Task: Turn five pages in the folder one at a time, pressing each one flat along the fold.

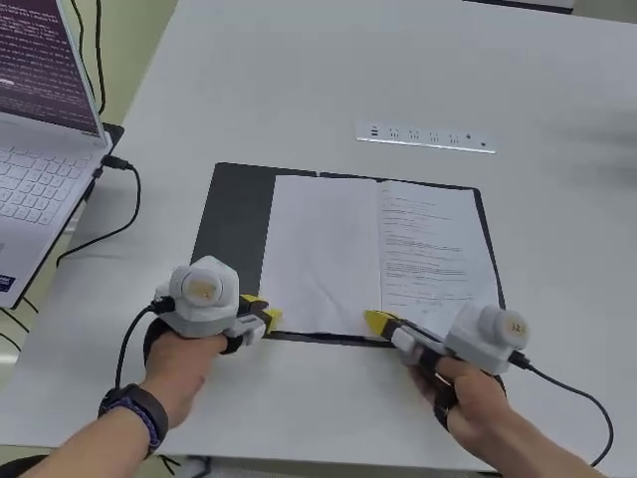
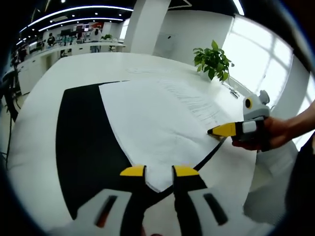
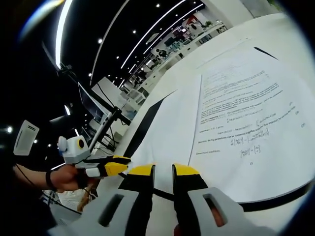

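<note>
An open folder lies on the white table, its black inner cover [image 1: 234, 214] showing on the left. A blank white page [image 1: 318, 249] lies flat beside the fold, and a printed page [image 1: 433, 249] lies to its right. My left gripper [image 1: 267, 317] [image 2: 158, 171] is shut, its yellow tips at the blank page's near left corner [image 2: 157, 187]. My right gripper [image 1: 376, 321] [image 3: 163, 169] is shut too, with its tips at the folder's near edge just by the fold. Each gripper appears in the other's view: the right gripper [image 2: 216, 131] and the left gripper [image 3: 125, 162].
An open laptop [image 1: 40, 149] stands at the table's left edge with a black cable [image 1: 119, 219] curving toward the folder. A socket strip [image 1: 426, 136] is set into the table behind the folder. A potted plant [image 2: 212, 59] stands at the far end.
</note>
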The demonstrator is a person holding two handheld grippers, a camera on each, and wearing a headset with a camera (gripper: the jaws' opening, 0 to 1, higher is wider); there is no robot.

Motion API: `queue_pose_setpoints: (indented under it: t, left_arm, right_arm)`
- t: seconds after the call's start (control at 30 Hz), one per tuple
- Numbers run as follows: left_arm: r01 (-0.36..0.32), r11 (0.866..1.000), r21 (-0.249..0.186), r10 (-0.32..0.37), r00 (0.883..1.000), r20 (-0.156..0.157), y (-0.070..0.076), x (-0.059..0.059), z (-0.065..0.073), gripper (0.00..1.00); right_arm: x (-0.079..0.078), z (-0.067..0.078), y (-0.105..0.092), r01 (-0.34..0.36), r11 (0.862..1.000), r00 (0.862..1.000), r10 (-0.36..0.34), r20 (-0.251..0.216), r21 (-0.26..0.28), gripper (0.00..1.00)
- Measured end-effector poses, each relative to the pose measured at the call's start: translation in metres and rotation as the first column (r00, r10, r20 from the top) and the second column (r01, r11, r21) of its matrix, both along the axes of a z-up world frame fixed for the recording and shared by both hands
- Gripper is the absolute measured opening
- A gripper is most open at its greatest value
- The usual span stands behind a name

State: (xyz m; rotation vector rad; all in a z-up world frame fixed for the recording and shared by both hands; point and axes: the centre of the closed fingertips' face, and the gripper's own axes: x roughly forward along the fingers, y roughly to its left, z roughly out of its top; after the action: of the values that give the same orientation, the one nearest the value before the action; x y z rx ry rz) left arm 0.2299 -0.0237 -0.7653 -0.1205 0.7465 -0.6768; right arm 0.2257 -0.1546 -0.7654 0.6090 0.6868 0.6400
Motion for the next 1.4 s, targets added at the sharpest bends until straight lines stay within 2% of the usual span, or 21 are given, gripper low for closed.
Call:
queue_pose_setpoints:
  t: [0.27, 0.37, 0.47, 0.53, 0.7, 0.77, 0.83, 1.0, 1.07, 1.13, 1.27, 1.4]
  left_arm:
    - [0.006, 1.0, 0.024, -0.007, 0.998, 0.068, 0.002, 0.0, 0.033, 0.3]
    - [0.003, 1.0, 0.027, -0.005, 0.997, 0.083, 0.002, -0.001, 0.042, 0.33]
    - [-0.011, 1.0, 0.022, 0.008, 0.995, 0.104, 0.003, -0.004, 0.055, 0.34]
    - [-0.014, 1.0, 0.027, 0.011, 0.993, 0.115, 0.003, -0.007, 0.06, 0.35]
    - [-0.014, 0.999, 0.043, 0.008, 0.991, 0.136, 0.004, -0.011, 0.069, 0.38]
    - [-0.015, 0.999, 0.045, 0.008, 0.989, 0.15, 0.003, -0.013, 0.077, 0.39]
    - [-0.016, 0.999, 0.051, 0.008, 0.987, 0.161, 0.004, -0.013, 0.082, 0.39]
    - [-0.018, 0.997, 0.069, 0.005, 0.983, 0.181, 0.008, -0.013, 0.093, 0.43]
    - [-0.022, 0.997, 0.078, 0.006, 0.981, 0.194, 0.011, -0.012, 0.098, 0.45]
    - [-0.031, 0.997, 0.075, 0.016, 0.981, 0.194, 0.013, -0.012, 0.105, 0.46]
    - [-0.072, 0.995, 0.064, 0.056, 0.975, 0.216, 0.017, -0.011, 0.116, 0.5]
    - [-0.084, 0.994, 0.069, 0.066, 0.971, 0.228, 0.017, -0.017, 0.121, 0.53]
  right_arm:
    - [-0.003, 0.015, -0.009, -0.033, 0.999, 0.998, 0.035, 0.045, -0.031, 0.24]
    - [-0.003, 0.023, -0.016, -0.037, 0.999, 0.997, 0.039, 0.061, -0.04, 0.27]
    - [-0.003, 0.037, -0.023, -0.044, 0.998, 0.995, 0.048, 0.091, -0.044, 0.31]
    - [-0.001, 0.05, -0.034, -0.04, 0.998, 0.99, 0.047, 0.131, -0.058, 0.33]
    - [0.001, 0.067, -0.053, -0.032, 0.995, 0.984, 0.048, 0.173, -0.093, 0.37]
    - [0.003, 0.076, -0.066, -0.02, 0.994, 0.977, 0.043, 0.207, -0.112, 0.38]
    - [0.004, 0.08, -0.076, -0.013, 0.991, 0.975, 0.043, 0.219, -0.135, 0.39]
    - [0.005, 0.088, -0.099, 0.011, 0.989, 0.971, 0.025, 0.238, -0.147, 0.43]
    - [0.002, 0.091, -0.106, 0.009, 0.986, 0.969, 0.033, 0.243, -0.169, 0.47]
    - [-0.002, 0.093, -0.113, 0.0, 0.981, 0.965, 0.051, 0.257, -0.196, 0.49]
    - [-0.01, 0.094, -0.125, -0.005, 0.972, 0.962, 0.069, 0.264, -0.234, 0.51]
    - [-0.017, 0.092, -0.132, -0.006, 0.965, 0.961, 0.077, 0.264, -0.261, 0.57]
